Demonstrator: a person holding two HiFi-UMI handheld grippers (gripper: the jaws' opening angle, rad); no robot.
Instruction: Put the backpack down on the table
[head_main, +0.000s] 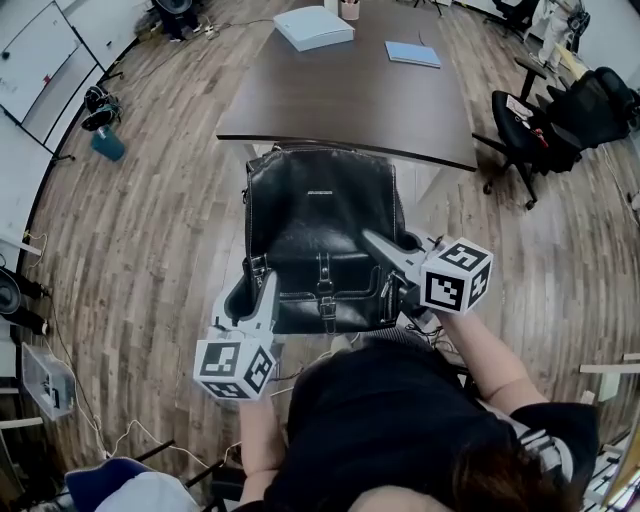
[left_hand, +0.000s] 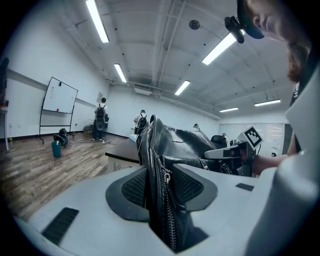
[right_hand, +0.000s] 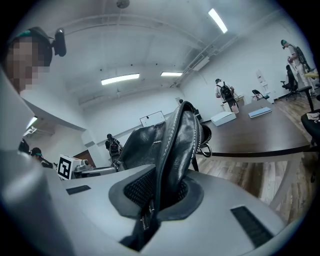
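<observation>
A black leather backpack (head_main: 320, 225) hangs in the air between my two grippers, just short of the near edge of the dark brown table (head_main: 330, 105). My left gripper (head_main: 262, 290) is shut on the backpack's left side, where a zipped seam (left_hand: 162, 200) runs between its pads. My right gripper (head_main: 385, 250) is shut on the backpack's right edge (right_hand: 172, 160). The backpack's top points toward the table. Its underside is hidden.
On the table's far end lie a white box (head_main: 313, 27) and a blue notebook (head_main: 413, 54). Black office chairs (head_main: 555, 125) stand to the right. A teal bin (head_main: 107, 145) sits on the wooden floor at the left. Cables trail on the floor near me.
</observation>
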